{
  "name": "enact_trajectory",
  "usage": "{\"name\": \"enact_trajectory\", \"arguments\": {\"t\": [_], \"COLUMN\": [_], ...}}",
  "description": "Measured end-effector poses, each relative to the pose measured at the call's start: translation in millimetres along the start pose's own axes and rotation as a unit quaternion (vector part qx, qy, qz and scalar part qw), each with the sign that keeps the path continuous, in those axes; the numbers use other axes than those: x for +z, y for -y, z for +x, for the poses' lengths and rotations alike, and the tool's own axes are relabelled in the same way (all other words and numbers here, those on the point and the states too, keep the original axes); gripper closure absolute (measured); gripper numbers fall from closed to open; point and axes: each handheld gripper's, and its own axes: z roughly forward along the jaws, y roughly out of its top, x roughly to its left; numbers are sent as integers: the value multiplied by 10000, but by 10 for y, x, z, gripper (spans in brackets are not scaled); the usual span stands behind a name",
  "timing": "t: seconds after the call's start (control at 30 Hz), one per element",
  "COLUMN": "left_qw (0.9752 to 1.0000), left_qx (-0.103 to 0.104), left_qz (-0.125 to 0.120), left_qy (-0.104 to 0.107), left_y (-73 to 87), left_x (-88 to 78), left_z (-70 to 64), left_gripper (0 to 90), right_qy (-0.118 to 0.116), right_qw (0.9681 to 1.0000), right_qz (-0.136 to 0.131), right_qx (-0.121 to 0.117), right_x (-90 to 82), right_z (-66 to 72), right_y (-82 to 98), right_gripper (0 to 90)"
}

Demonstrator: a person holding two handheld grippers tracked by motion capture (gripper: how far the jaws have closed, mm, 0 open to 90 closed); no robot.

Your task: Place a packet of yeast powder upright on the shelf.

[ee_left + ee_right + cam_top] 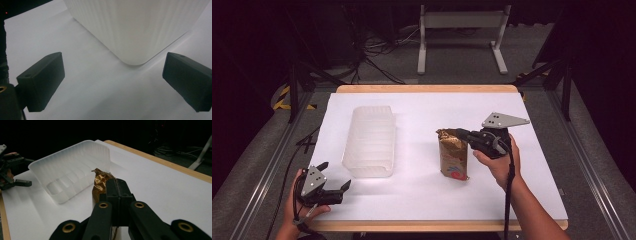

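Right of the bin (369, 142), the right gripper (460, 133) has its jaws clamped on the gold bag's (452, 156) crimped top, holding it upright on the surface (422, 195), likely for binning. Near left, the left gripper (335, 176) waits, jaws open, facing the bin's corner.

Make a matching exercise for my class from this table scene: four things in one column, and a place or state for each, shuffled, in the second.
Things:
1. gold bag
2. white tub
3. left gripper
4. right gripper

Places or states:
A. fingers apart, pointing at a corner of the tub
B. stands right of the tub, pinched at its crumpled top
C. fingers shut on the bag's top edge
D. ribbed and translucent, nothing inside, left of the bag

Pairs: 1-B, 2-D, 3-A, 4-C
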Motion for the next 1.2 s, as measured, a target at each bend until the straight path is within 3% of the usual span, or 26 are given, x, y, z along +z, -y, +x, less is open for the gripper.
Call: {"name": "enact_trajectory", "arguments": {"t": [0.07,0.47,1.2], "left_qw": [10000,10000,10000], "left_qx": [3,18,1], "left_qz": [9,-4,0], "left_qy": [-3,7,-1], "left_y": [1,3,20], "left_x": [0,-2,-34], "left_z": [-1,2,-7], "left_gripper": [50,49,49], "right_qy": [100,-73,-578], "right_qw": [9998,9994,9955], "right_qz": [35,-79,-242], "right_qx": [-153,-319,-704], "right_x": [-10,34,460], "right_z": [28,22,297], "right_y": [-43,-232,-604], "right_gripper": [900,899,900]}}
